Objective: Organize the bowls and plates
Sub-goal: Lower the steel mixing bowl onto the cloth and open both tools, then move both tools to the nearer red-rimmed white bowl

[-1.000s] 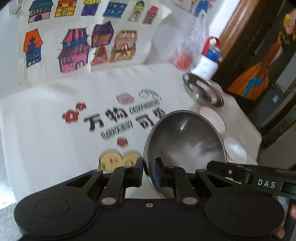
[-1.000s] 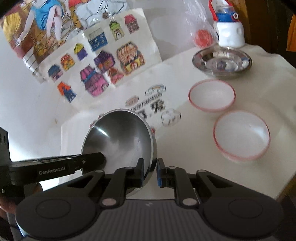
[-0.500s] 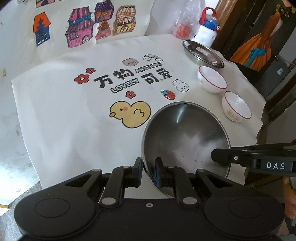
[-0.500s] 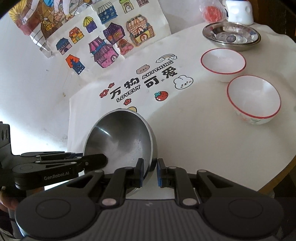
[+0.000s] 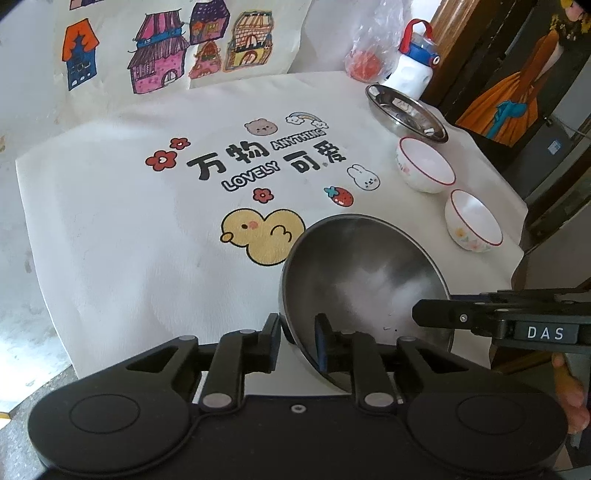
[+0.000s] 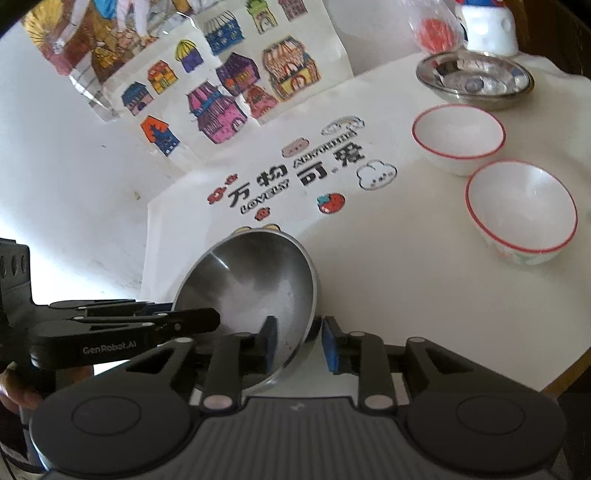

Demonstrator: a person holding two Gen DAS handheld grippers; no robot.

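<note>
A large steel bowl [image 5: 365,280] [image 6: 251,291] sits at the near edge of the table's white printed cloth [image 5: 147,240]. My left gripper [image 5: 296,343] straddles its left rim; the jaws are opening, with a gap at the rim. My right gripper [image 6: 300,345] straddles the opposite rim, its jaws also opening, and the outer pad stands clear of the steel. Each gripper shows in the other's view: the right gripper [image 5: 480,317] and the left gripper [image 6: 147,325]. Two white red-rimmed bowls [image 5: 424,170] [image 5: 474,221] [image 6: 458,133] [image 6: 521,210] stand to the right, a steel plate [image 5: 406,110] [image 6: 474,77] behind them.
A white bottle with a blue and red lid [image 5: 412,70] [image 6: 487,33] and a plastic bag with something red [image 5: 364,64] [image 6: 434,31] stand at the back right. Coloured house drawings [image 5: 166,62] lean on the wall. The table's right edge runs just past the white bowls.
Both grippers were shut on the steel bowl's rim; now both pairs of jaws have parted from it. The bowl has come down onto the cloth near the front edge.
</note>
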